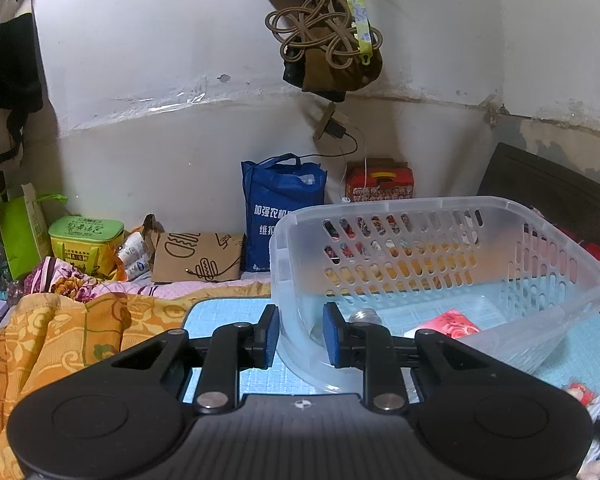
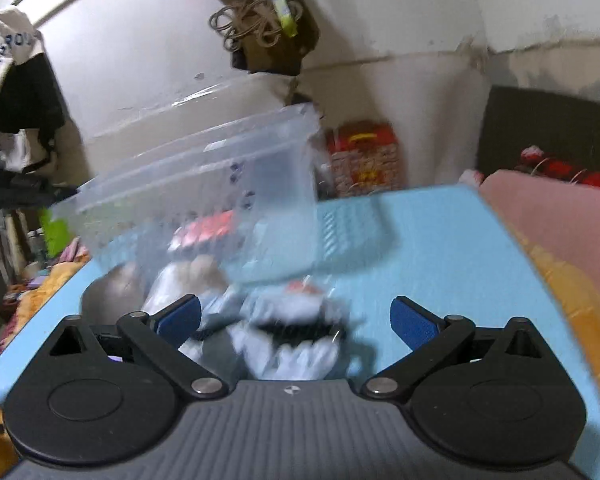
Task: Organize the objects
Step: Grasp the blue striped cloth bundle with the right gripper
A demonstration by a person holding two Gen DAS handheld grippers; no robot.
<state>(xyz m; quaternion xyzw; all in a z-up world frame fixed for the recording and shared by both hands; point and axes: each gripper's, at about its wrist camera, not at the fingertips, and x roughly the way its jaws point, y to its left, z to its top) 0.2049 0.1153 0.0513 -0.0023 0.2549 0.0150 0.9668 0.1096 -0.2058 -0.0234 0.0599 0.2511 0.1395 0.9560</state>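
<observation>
A clear plastic basket (image 1: 440, 208) with slotted walls is tipped up on the light-blue mat (image 1: 220, 316). My left gripper (image 1: 302, 334) is shut on its near wall, one blue pad outside and one inside. A red flowered packet (image 1: 452, 322) and a silver-capped item (image 1: 365, 316) lie in the basket. The right wrist view is blurred. There my right gripper (image 2: 296, 320) stands wide open over a black, white and red striped soft thing (image 2: 300, 332) on the mat (image 2: 440, 248), and its pads do not touch it. The basket (image 2: 204, 168) rises just behind.
Against the wall stand a blue tote bag (image 1: 280, 208), a red gift box (image 1: 380, 182), a green box (image 1: 86, 240) and a brown paper bag (image 1: 198, 256). An orange blanket (image 1: 60, 340) lies left of the mat. A pink cushion (image 2: 560, 216) lies to the right.
</observation>
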